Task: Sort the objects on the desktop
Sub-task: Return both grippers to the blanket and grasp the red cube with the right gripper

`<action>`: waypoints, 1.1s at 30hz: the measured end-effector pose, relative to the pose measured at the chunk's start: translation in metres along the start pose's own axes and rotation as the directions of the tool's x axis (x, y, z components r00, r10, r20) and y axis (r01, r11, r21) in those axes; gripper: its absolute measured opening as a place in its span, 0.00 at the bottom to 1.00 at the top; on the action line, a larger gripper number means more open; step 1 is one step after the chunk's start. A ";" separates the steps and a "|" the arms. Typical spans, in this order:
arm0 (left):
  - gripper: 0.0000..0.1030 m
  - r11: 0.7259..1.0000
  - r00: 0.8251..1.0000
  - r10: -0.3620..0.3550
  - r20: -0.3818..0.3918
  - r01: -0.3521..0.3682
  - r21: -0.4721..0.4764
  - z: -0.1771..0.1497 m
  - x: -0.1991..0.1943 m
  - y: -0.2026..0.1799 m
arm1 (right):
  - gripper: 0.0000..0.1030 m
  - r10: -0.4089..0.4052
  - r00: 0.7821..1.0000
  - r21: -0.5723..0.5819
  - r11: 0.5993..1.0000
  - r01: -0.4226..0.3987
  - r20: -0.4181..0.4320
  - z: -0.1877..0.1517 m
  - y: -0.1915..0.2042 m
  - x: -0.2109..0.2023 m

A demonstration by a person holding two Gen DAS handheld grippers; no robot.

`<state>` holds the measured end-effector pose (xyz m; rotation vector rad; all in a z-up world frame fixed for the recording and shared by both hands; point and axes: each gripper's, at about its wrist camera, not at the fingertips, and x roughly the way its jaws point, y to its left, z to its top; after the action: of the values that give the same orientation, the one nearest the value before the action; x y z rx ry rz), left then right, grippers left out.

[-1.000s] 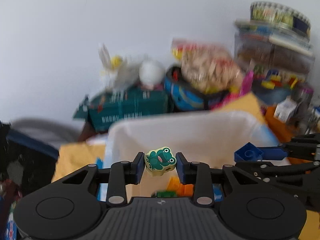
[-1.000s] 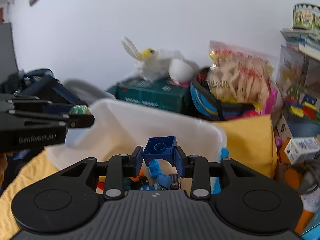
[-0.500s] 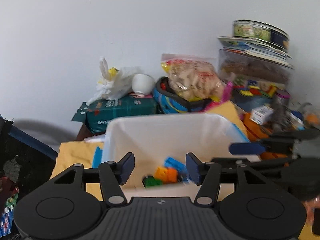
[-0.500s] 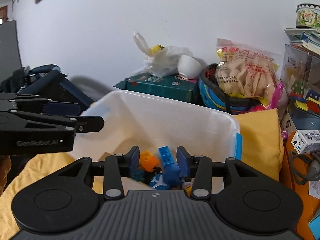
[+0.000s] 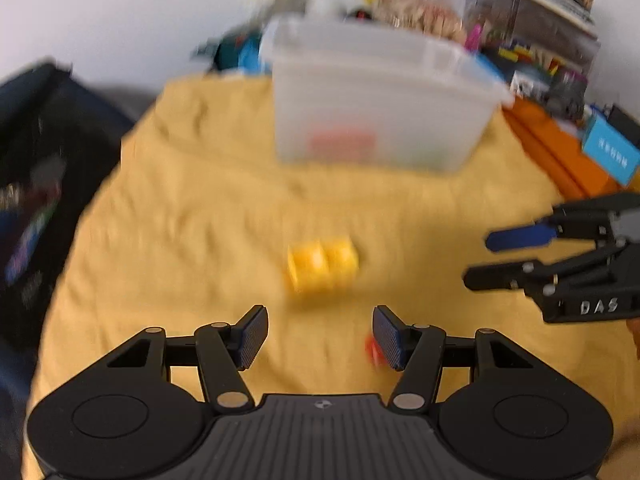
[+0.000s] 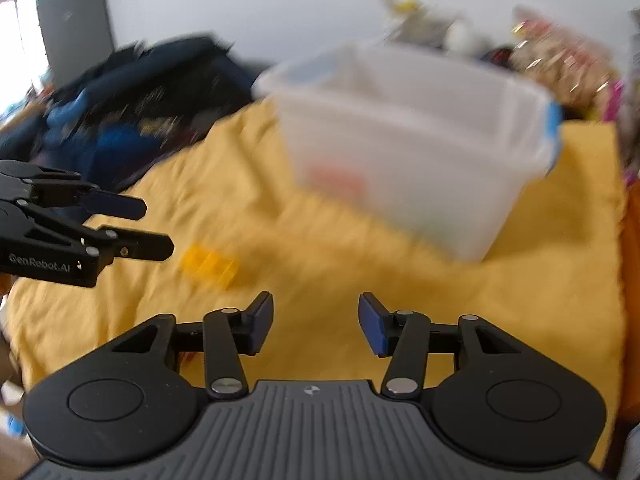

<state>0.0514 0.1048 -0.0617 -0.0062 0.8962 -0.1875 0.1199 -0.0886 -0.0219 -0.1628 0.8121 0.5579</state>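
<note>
Claws now hang empty over the yellow cloth [image 5: 180,208], where a second ago we gripped a frog toy and a blue brick above the clear bin [image 5: 376,96]. Our left claw [image 5: 318,334] is spread wide; our right claw [image 6: 316,322] is opening, nothing between its jaws. A yellow brick [image 5: 322,264] lies at twelve o'clock from the left claw. Only the left view shows a small red piece [image 5: 370,350] beside its right finger.

A plain white wall [image 5: 120,8] is seen behind; daylight's let in through a window [image 6: 20,36] at far left, beside a grey panel [image 6: 76,24].
</note>
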 end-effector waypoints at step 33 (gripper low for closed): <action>0.58 0.823 0.999 -0.024 -0.038 0.041 0.567 0.028 0.061 -0.038 | 0.29 0.043 0.986 0.010 0.999 -0.042 -0.160 -0.033 -0.001 0.031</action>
<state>0.1045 0.0557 -0.0886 0.5428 0.8412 -0.4852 0.1163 -0.0880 -0.0673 -0.1862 0.9756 0.5873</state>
